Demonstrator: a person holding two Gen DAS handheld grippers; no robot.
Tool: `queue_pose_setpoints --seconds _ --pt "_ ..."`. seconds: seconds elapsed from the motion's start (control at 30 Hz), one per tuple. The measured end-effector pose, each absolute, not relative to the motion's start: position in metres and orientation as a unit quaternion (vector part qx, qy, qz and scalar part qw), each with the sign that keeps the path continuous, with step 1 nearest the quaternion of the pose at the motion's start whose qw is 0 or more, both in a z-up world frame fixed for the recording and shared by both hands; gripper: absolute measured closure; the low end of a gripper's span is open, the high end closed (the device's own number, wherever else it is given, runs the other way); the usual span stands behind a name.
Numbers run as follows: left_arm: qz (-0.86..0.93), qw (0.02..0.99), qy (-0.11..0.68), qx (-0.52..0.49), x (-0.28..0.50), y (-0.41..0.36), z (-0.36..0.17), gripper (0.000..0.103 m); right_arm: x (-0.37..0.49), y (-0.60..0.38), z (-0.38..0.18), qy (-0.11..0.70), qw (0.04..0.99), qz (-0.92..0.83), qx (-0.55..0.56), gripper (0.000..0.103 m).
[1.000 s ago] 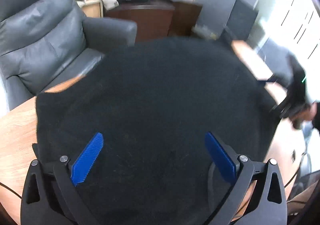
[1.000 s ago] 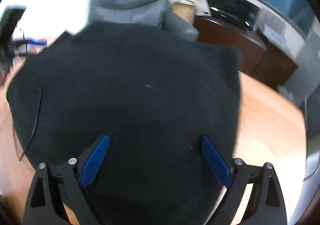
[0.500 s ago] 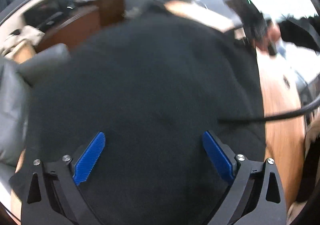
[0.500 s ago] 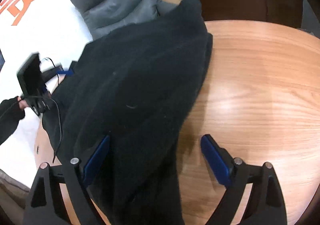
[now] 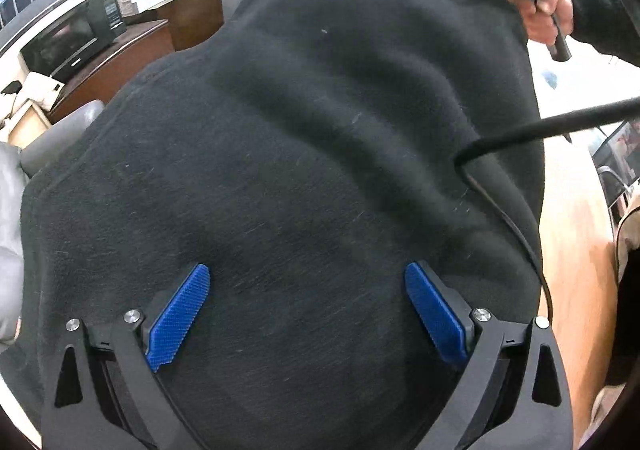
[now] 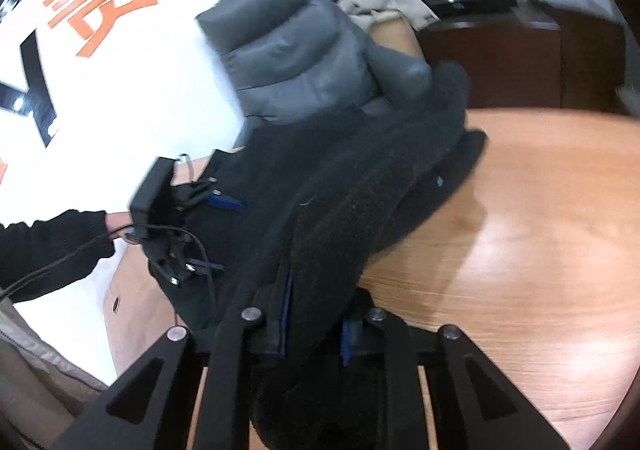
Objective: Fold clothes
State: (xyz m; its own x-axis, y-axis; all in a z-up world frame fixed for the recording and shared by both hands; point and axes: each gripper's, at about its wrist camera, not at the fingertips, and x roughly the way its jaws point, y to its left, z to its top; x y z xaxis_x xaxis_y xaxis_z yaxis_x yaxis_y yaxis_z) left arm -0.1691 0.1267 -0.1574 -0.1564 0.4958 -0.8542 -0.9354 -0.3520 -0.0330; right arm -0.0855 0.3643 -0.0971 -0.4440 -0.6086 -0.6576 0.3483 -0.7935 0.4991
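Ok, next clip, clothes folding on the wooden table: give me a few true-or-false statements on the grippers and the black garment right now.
1. The right gripper is clamped on the black garment. True.
2. The left gripper is clamped shut on cloth. False: its pads stand wide apart over the garment.
3. The garment lies on a wooden table. True.
4. The chair beyond the table is red. False: it is grey.
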Motion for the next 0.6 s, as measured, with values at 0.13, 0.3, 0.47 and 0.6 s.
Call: queue_pose_setpoints --seconds 0.13,0.3,0.47,0.6 --pt "0.712 0.511 0.255 -0.408 -0.137 0.153 -0.158 0.003 -0.089 0.338 -0.050 -0.096 0.285 -0.855 0.422 0.088" --pt "0.716 0.517 0.235 -0.406 -0.116 0.166 -0.150 0.005 -0.093 0.275 -0.009 0.003 0.310 -0.860 0.406 0.089" --pt "0.756 0.496 0.165 -0.394 -0.112 0.106 -0.111 0.011 -0.081 0.221 0.000 0.110 0.318 -0.849 0.407 0.090" --pt "0.763 0.467 0.189 -0.405 -0.101 0.040 -0.102 0.010 -0.082 0.216 -0.005 0.123 0.300 -0.851 0.413 0.090"
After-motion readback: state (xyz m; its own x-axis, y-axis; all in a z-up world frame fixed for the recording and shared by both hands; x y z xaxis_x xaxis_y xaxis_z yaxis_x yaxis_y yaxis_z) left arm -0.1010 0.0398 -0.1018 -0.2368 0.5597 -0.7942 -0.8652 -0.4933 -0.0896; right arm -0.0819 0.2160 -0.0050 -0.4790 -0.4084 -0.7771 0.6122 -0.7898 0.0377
